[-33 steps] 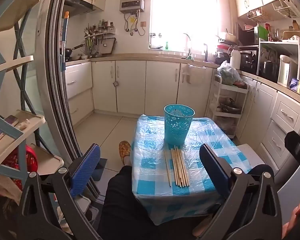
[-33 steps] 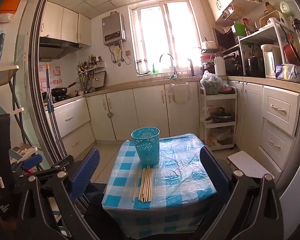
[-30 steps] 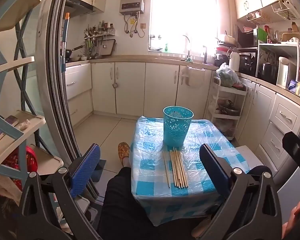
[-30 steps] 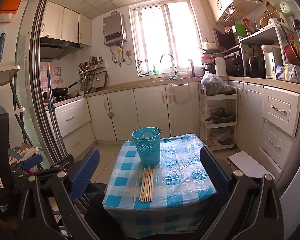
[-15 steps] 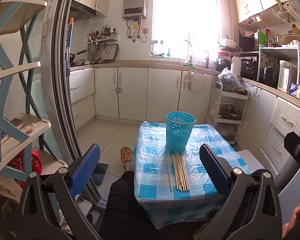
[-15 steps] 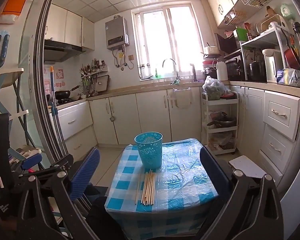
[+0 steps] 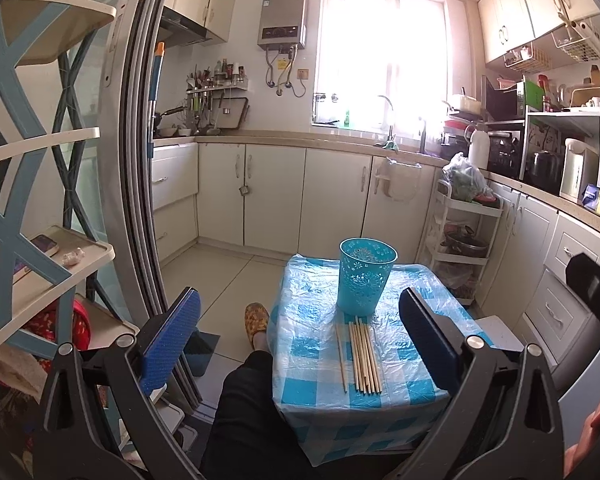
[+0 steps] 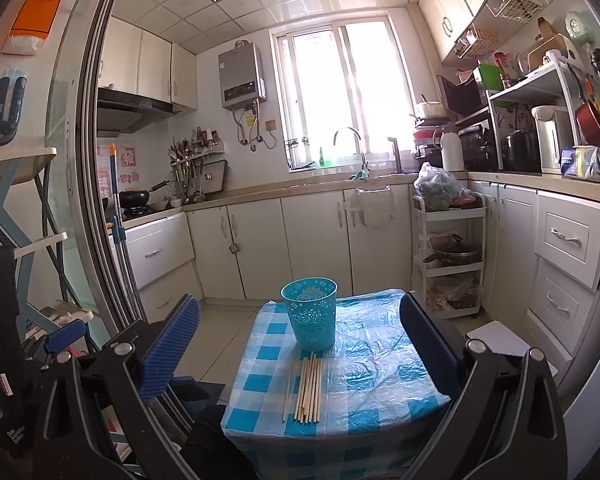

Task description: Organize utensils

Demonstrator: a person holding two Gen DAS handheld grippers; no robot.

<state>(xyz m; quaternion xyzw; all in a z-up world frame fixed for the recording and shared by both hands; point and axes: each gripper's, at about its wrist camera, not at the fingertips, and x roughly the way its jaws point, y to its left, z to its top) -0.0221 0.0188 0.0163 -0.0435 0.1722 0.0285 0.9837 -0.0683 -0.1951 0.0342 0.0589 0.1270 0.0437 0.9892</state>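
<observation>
Several wooden chopsticks [image 7: 362,356] lie side by side on a small table with a blue-checked cloth [image 7: 416,320]. A teal perforated holder cup [image 7: 365,280] stands upright just behind them. The chopsticks [image 8: 309,386], the cup [image 8: 311,313] and the cloth [image 8: 380,364] also show in the right wrist view. My left gripper [image 7: 300,336] is open and empty, held high and well short of the table. My right gripper [image 8: 300,344] is open and empty, also back from the table's near edge.
A person's dark-trousered leg [image 7: 244,420] and slippered foot [image 7: 257,318] are left of the table. A sliding door frame [image 7: 136,184] and a blue shelf rack [image 7: 24,216] stand at left. A white trolley [image 7: 462,240] and cabinets [image 7: 332,200] lie behind.
Both grippers have lifted or tilted up slightly, so the table and cup sit a little lower and farther in both views. Nothing on the table has moved.
</observation>
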